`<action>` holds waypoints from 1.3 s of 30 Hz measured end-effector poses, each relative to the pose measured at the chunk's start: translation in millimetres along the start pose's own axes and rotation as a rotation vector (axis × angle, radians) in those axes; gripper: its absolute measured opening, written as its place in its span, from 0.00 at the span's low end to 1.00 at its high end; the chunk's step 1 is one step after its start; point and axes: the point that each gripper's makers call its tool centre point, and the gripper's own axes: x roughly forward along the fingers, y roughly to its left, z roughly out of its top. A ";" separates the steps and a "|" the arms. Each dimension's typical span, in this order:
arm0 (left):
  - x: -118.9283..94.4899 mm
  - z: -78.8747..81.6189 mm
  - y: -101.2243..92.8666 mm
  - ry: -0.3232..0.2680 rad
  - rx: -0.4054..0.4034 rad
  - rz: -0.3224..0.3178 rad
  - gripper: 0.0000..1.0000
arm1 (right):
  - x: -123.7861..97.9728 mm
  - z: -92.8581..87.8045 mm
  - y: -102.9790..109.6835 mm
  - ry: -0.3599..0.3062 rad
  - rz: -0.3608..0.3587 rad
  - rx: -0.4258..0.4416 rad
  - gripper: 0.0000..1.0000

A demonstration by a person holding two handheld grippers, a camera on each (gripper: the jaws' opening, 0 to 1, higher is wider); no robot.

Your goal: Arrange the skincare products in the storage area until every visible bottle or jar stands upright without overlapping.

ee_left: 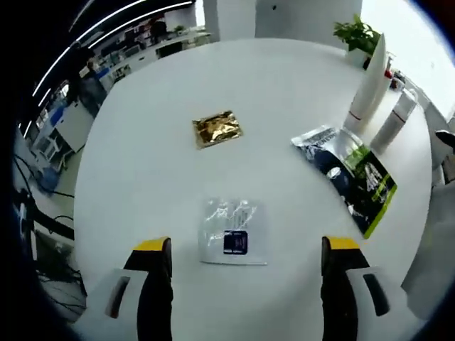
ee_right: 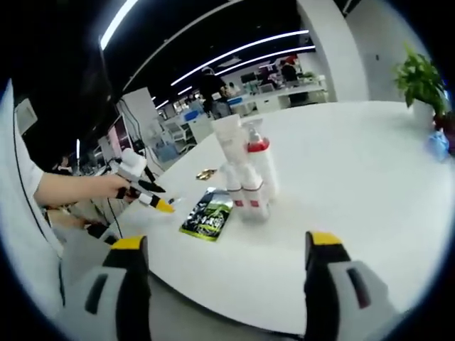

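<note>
Your left gripper (ee_left: pixel 242 249) hangs over the table (ee_left: pixel 142 170) w/ jaws spread, nothing between them; the clear sachet (ee_left: pixel 234 232) lies flat just ahead of the tips. Right gripper (ee_right: pixel 224 249) is also spread wide and empty, low near the table edge.

Task items: tall tube (ee_left: pixel 370 82) and bottle (ee_left: pixel 393 119) stand upright, close together, near the far edge by the plant (ee_left: pixel 357 34). The right gripper view shows a red-collared pump bottle (ee_right: pixel 260 167) in that same cluster. Gold sachet (ee_left: pixel 217 128) and dark pouch (ee_left: pixel 350 174) lie flat; the pouch sits just beside the bottles.

Risks: the cluster is tight, so reaching in w/ wide jaws could knock a neighbour over. The tube looks top-heavy; a sideways nudge may topple it. Dragging the pouch could clip the bottles' bases.
</note>
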 end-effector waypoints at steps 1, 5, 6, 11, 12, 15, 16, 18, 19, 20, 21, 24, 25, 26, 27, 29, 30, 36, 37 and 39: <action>1.4 -0.3 1.1 0.008 0.006 0.001 0.79 | 0.0 -0.2 -0.3 0.001 -0.001 0.001 0.91; 5.3 -0.3 3.3 0.037 0.014 -0.010 0.72 | 0.2 -0.8 -1.3 0.004 -0.006 0.001 0.90; 5.8 -0.2 4.0 0.041 0.015 -0.010 0.70 | 0.3 -0.8 -1.4 0.004 -0.007 0.000 0.90; 9.3 -2.1 5.2 0.080 0.029 -0.034 0.60 | 0.2 -0.5 -2.7 0.004 -0.016 -0.003 0.90; 10.2 -0.9 5.5 0.080 0.024 -0.040 0.60 | 0.1 -0.8 -3.1 0.005 -0.018 -0.003 0.90; 10.3 0.2 6.3 0.087 0.034 -0.044 0.57 | 0.3 -1.1 -3.3 0.007 -0.018 -0.002 0.89; 10.5 0.5 7.6 0.090 0.035 -0.044 0.56 | 0.3 -1.3 -3.3 0.008 -0.018 -0.002 0.89; 10.5 0.5 10.4 0.097 0.034 -0.043 0.53 | 0.4 -1.4 -3.2 0.009 -0.017 -0.004 0.89; 10.4 0.5 11.1 0.097 0.034 -0.043 0.52 | 0.4 -1.5 -3.1 0.009 -0.017 -0.005 0.89; 10.3 0.7 11.7 0.096 0.034 -0.043 0.50 | 0.4 -1.6 -3.2 0.010 -0.018 -0.005 0.89; 10.0 1.0 12.0 0.094 0.035 -0.043 0.46 | 0.4 -1.7 -3.3 0.010 -0.019 -0.005 0.89; 8.5 1.7 11.9 0.092 0.039 -0.046 0.37 | 0.2 -1.1 -3.2 0.008 -0.020 -0.006 0.89; 7.9 3.0 11.7 0.088 0.043 -0.047 0.37 | 0.1 -1.1 -3.5 0.008 -0.021 -0.006 0.89; 7.8 3.3 11.8 0.088 0.042 -0.046 0.37 | 0.1 -1.2 -3.7 0.008 -0.022 -0.006 0.89; 7.9 3.4 11.7 0.088 0.040 -0.046 0.37 | 0.0 -1.1 -3.7 0.007 -0.022 -0.006 0.89; 7.4 3.4 11.3 0.089 0.044 -0.046 0.37 | -0.2 -0.7 -3.8 0.005 -0.022 -0.007 0.88; 6.9 3.2 10.8 0.091 0.049 -0.047 0.37 | -0.3 -0.8 -3.8 0.006 -0.023 -0.007 0.88; 1.0 6.8 1.7 0.075 0.092 -0.088 0.37 | -0.4 -0.7 -3.4 0.006 -0.023 -0.008 0.88; 0.0 7.3 -0.2 0.076 0.100 -0.095 0.37 | -0.4 -0.6 -3.4 0.005 -0.023 -0.009 0.88; -1.8 7.9 -3.0 0.082 0.143 -0.110 0.37 | -0.5 -0.4 -3.2 0.004 -0.023 -0.009 0.88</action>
